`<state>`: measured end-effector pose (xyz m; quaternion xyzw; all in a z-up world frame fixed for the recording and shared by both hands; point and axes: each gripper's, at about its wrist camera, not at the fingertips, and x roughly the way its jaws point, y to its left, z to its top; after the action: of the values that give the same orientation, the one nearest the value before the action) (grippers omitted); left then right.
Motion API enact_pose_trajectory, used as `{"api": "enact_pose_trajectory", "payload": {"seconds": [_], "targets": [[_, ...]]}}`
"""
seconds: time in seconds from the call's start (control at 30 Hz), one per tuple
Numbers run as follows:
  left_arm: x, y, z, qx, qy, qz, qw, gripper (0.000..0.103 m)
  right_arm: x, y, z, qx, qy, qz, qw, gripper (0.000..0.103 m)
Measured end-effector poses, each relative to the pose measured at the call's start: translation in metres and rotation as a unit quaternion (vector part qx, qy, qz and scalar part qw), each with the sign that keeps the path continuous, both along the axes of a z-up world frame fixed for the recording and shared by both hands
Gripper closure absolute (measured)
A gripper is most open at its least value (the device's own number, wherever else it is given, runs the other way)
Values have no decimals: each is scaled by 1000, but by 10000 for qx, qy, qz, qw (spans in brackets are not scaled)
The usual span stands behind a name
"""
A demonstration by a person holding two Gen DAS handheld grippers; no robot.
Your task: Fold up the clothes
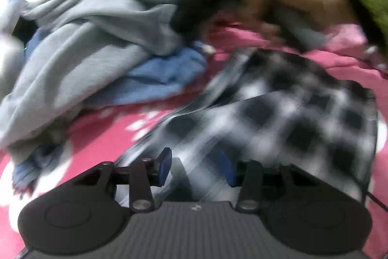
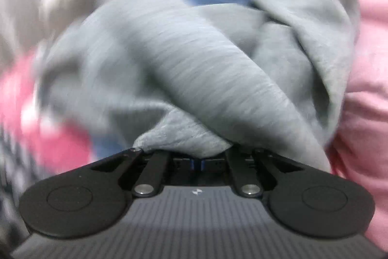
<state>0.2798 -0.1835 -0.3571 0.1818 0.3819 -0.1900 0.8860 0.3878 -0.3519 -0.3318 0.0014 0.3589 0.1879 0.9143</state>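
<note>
Right tool pinching grey sweatshirt off the bed; left tool gaping wide over plaid shirt, gripping nothing. Risking dragging blue garment along, tangled underneath.

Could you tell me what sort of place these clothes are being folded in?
Most likely a bedroom, with the work done on a bed: a pink patterned bedspread covers the surface, and a grey sweatshirt, a blue garment and a black-and-white checked shirt lie loose on it.
</note>
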Motion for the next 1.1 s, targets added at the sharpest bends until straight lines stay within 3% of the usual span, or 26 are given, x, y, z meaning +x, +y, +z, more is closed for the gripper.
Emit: {"api": "enact_pose_trajectory", "payload": {"seconds": [0.07, 0.17, 0.27, 0.37, 0.43, 0.57, 0.63, 0.7, 0.87, 0.97, 1.03, 1.1], "targets": [[5, -8, -3, -123, 71, 46, 9999, 58, 23, -7, -2, 358, 33, -157, 9992, 103], [13, -18, -6, -202, 108, 77, 9997, 58, 41, 4, -5, 67, -152, 27, 9999, 103], [18, -24, -6, -115, 73, 56, 9999, 58, 63, 11, -6, 71, 38, -2, 10000, 103], [18, -27, -5, -35, 65, 49, 10000, 58, 59, 1, 5, 158, 382, 95, 9991, 100], [16, -28, -2, -6, 43, 19, 10000, 58, 34, -16, 20, 311, 573, 91, 9978, 98], [15, -27, 4, -9, 3, -88, 10000, 58, -45, -49, 57, 93, 166, 327, 9993, 80], [17, -27, 4, 27, -10, -137, 9999, 58, -74, -48, 57, -311, 210, 867, 9955, 77], [19, -27, 6, 31, -34, -169, 9998, 58, -95, -43, 50, -1040, 88, 1358, 9852, 76], [24, -32, -2, 144, 85, -253, 9995, 58, -104, -11, 25, -1305, 246, 2408, 9615, 78], [24, -33, -9, 178, 139, -207, 9995, 58, -88, 0, -10, -2072, 50, 2217, 9528, 87], [26, -30, -8, 90, 183, -167, 9997, 57, -66, -17, -9, -1672, -85, 1490, 9746, 87], [29, -27, -6, -7, 207, -137, 9997, 57, -51, -39, 1, -1484, -245, 476, 9875, 86]]}}
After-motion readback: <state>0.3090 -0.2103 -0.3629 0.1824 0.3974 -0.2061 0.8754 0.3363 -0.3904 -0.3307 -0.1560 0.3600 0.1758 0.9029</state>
